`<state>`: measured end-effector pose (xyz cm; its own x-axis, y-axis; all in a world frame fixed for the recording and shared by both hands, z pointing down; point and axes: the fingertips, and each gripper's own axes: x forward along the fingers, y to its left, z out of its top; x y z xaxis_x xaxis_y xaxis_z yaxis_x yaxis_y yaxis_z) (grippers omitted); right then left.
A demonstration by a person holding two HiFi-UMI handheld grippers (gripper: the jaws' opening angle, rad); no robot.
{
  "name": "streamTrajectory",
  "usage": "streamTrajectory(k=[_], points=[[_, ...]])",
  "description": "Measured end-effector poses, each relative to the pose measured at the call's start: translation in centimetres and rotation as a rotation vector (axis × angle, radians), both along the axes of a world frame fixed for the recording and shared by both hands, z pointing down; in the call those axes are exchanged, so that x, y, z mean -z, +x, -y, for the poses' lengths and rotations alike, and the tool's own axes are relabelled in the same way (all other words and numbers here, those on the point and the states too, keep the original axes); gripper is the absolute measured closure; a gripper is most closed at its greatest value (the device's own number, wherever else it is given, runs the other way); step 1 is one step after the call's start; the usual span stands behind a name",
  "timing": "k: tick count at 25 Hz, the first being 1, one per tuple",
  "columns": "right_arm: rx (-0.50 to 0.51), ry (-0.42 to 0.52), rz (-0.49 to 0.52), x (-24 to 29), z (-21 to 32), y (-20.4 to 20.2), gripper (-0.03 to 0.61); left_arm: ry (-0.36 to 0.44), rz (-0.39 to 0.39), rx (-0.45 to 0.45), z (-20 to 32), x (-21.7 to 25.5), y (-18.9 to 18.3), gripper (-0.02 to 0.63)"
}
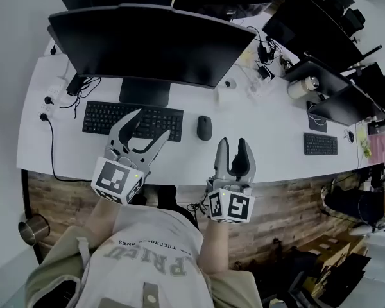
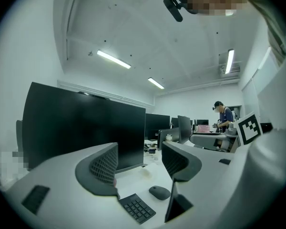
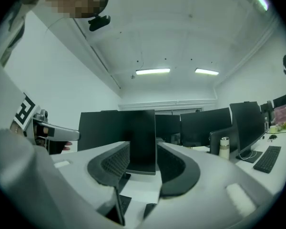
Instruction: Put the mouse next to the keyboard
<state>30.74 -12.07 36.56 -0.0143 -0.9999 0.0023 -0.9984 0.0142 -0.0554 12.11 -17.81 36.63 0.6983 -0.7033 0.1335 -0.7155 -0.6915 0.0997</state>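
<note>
The dark mouse (image 1: 204, 128) lies on the white desk (image 1: 269, 140), just right of the black keyboard (image 1: 133, 119) and apart from it. My left gripper (image 1: 152, 124) hovers over the keyboard's right end, open and empty. In the left gripper view the mouse (image 2: 159, 192) and a keyboard corner (image 2: 137, 208) lie below the left gripper (image 2: 139, 163). My right gripper (image 1: 233, 143) sits near the desk's front edge, right of the mouse and nearer to me. Its jaws stand a narrow gap apart with nothing between them. The right gripper (image 3: 143, 162) faces a monitor.
A large dark monitor (image 1: 151, 43) stands behind the keyboard. A second keyboard (image 1: 320, 144) and more monitors sit at the right. Cables run down the desk's left end (image 1: 51, 140). A metal cup (image 1: 31, 230) stands low left. A person (image 2: 224, 117) works far off.
</note>
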Motion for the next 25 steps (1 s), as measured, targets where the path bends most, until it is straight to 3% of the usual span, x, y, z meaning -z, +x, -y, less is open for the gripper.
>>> streamTrajectory(k=[3, 6, 8, 11, 25], points=[[-0.013, 0.028, -0.008, 1.3, -1.0, -1.1, 0.451, 0.038, -0.005, -0.032, -0.3, 1.4, -0.2, 0.387], [-0.029, 0.043, -0.015, 2.3, -1.8, -1.8, 0.462, 0.069, -0.014, -0.054, -0.7, 2.6, -0.2, 0.460], [-0.046, 0.049, -0.028, 2.7, -2.3, -2.0, 0.575, 0.082, -0.025, -0.061, -0.9, 3.1, -0.2, 0.533], [-0.037, 0.051, -0.037, 3.3, -2.7, -2.3, 0.577, 0.093, -0.051, -0.063, -1.2, 3.6, -0.1, 0.594], [-0.008, 0.127, -0.035, 6.6, -3.1, -2.7, 0.577, 0.150, -0.075, -0.052, -1.6, 5.2, 0.2, 0.603]])
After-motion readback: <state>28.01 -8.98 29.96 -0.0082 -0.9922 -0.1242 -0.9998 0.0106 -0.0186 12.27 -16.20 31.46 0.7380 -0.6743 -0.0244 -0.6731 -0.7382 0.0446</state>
